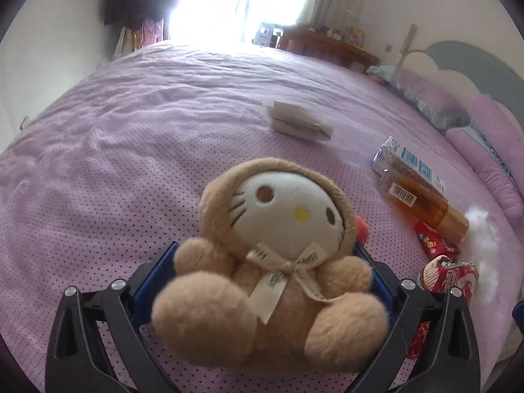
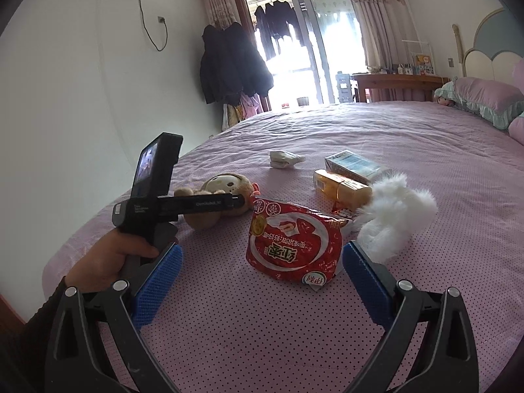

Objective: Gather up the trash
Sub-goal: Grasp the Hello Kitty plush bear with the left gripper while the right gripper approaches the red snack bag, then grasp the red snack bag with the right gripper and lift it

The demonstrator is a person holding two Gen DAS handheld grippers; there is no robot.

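On the pink bed, my left gripper point(image 1: 267, 262) has its blue fingers on both sides of a tan plush toy point(image 1: 271, 262) and is shut on it; the toy also shows in the right wrist view point(image 2: 213, 193). My right gripper point(image 2: 260, 271) is open, its fingers either side of a red snack wrapper point(image 2: 294, 245) that lies on the sheet. Trash lies nearby: crumpled white tissue point(image 2: 285, 159), a blue-white carton point(image 2: 355, 163), an amber bottle point(image 2: 340, 186). In the left wrist view the wrapper point(image 1: 448, 276), bottle point(image 1: 422, 203), carton point(image 1: 406, 160) and tissue point(image 1: 298, 121) lie to the right.
A white fluffy item point(image 2: 393, 209) lies right of the wrapper. Pillows point(image 2: 484, 98) and a headboard point(image 2: 491, 52) are at the far right. Coats point(image 2: 232, 65) hang by the balcony door, a wooden desk point(image 2: 399, 82) beyond the bed. The bed's left edge point(image 2: 131, 209) drops off.
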